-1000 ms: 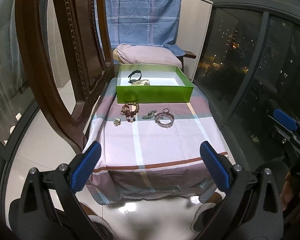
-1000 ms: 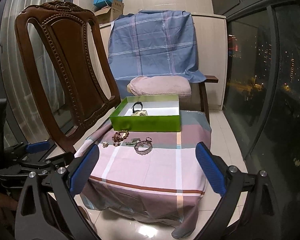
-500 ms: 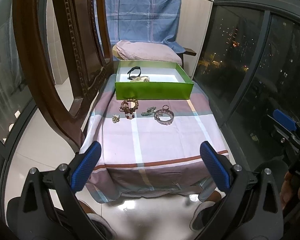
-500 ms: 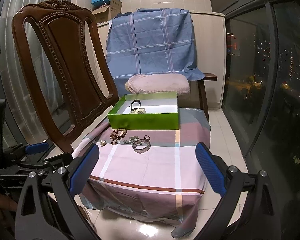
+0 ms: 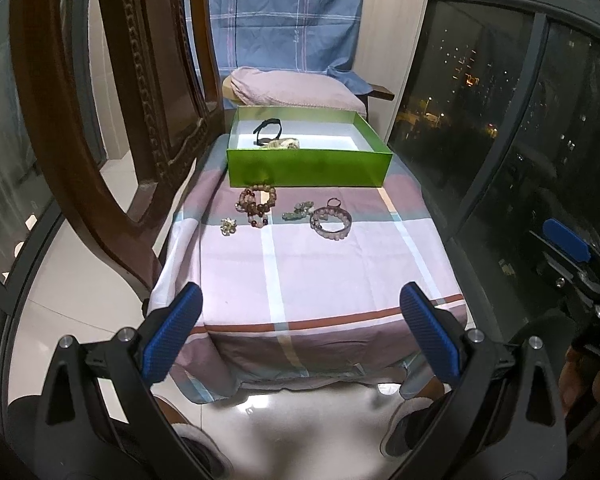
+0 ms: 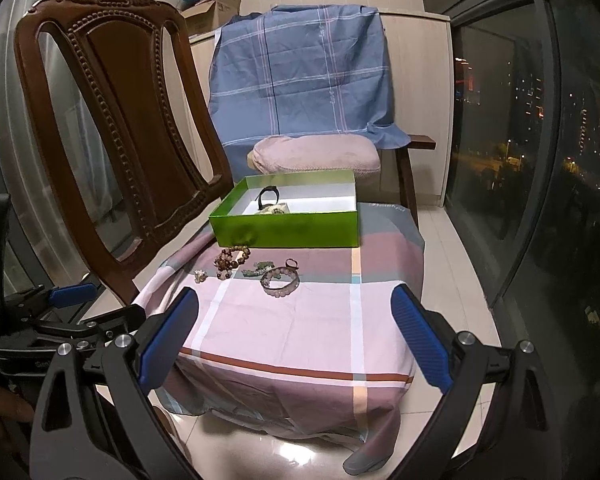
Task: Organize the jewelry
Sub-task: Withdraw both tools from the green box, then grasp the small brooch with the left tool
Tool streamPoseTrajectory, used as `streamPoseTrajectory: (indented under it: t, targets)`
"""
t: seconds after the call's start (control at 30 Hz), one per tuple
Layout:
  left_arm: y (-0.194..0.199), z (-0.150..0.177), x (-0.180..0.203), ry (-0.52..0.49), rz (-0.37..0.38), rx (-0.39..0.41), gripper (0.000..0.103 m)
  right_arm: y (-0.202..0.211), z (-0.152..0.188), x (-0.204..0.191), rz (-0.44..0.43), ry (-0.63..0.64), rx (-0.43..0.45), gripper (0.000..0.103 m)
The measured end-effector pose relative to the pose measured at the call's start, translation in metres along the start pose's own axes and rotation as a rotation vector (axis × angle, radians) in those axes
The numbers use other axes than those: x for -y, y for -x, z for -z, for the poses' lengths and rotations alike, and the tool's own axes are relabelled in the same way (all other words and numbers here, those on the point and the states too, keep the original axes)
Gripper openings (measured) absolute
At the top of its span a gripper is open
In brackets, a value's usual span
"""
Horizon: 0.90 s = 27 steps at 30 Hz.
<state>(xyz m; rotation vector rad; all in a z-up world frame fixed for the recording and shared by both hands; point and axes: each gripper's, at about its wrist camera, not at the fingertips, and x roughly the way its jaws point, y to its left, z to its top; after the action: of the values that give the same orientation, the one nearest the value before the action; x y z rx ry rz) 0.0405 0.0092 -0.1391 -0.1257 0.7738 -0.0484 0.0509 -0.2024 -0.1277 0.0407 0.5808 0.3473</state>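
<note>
Green box (image 5: 308, 168) beyond loose bracelets (image 5: 332, 222) on the cloth (image 5: 320, 276).
I hold both grippers, left (image 5: 300, 334) and right (image 6: 296, 334), empty, fingers wide apart.

1. A box (image 5: 308, 168) sits at the far end of a cloth-covered table (image 5: 308, 280); a strap (image 5: 269, 131) and a small heap of pieces (image 5: 284, 144) lie in its left part.
2. Before the box, left to right: a small charm (image 5: 228, 226); a beaded cluster (image 5: 257, 205); a small trinket (image 5: 298, 212); a bead bracelet (image 5: 331, 223), with a ring (image 5: 333, 201) just behind it.
3. A wooden chair (image 6: 132, 140) stands left of the table; a cushion (image 6: 316, 154) lies behind the box.
</note>
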Motion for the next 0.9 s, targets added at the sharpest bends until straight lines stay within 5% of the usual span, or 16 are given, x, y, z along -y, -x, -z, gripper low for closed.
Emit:
streamPoseTrajectory:
  t: [0.2, 0.33, 0.43, 0.63, 0.9]
  targets:
    - [-0.03, -0.007, -0.017, 0.043, 0.023, -0.042, 0.097, -0.022, 0.004, 0.004, 0.003, -0.007, -0.039, 0.095]
    - [-0.071, -0.017, -0.033, 0.061, -0.01, -0.1, 0.073, -0.041, 0.01, 0.01, -0.003, -0.027, -0.076, 0.095]
    - [-0.105, -0.024, -0.043, 0.073, -0.056, -0.144, 0.064, -0.054, 0.014, 0.012, -0.005, -0.025, -0.1, 0.095]
    - [-0.158, -0.037, -0.056, 0.066, -0.164, -0.187, 0.051, -0.074, 0.017, 0.015, -0.022, -0.029, -0.131, 0.095]
    - [-0.199, -0.05, -0.077, 0.111, -0.187, -0.233, 0.042, -0.089, 0.02, 0.018, -0.025, -0.027, -0.159, 0.095]
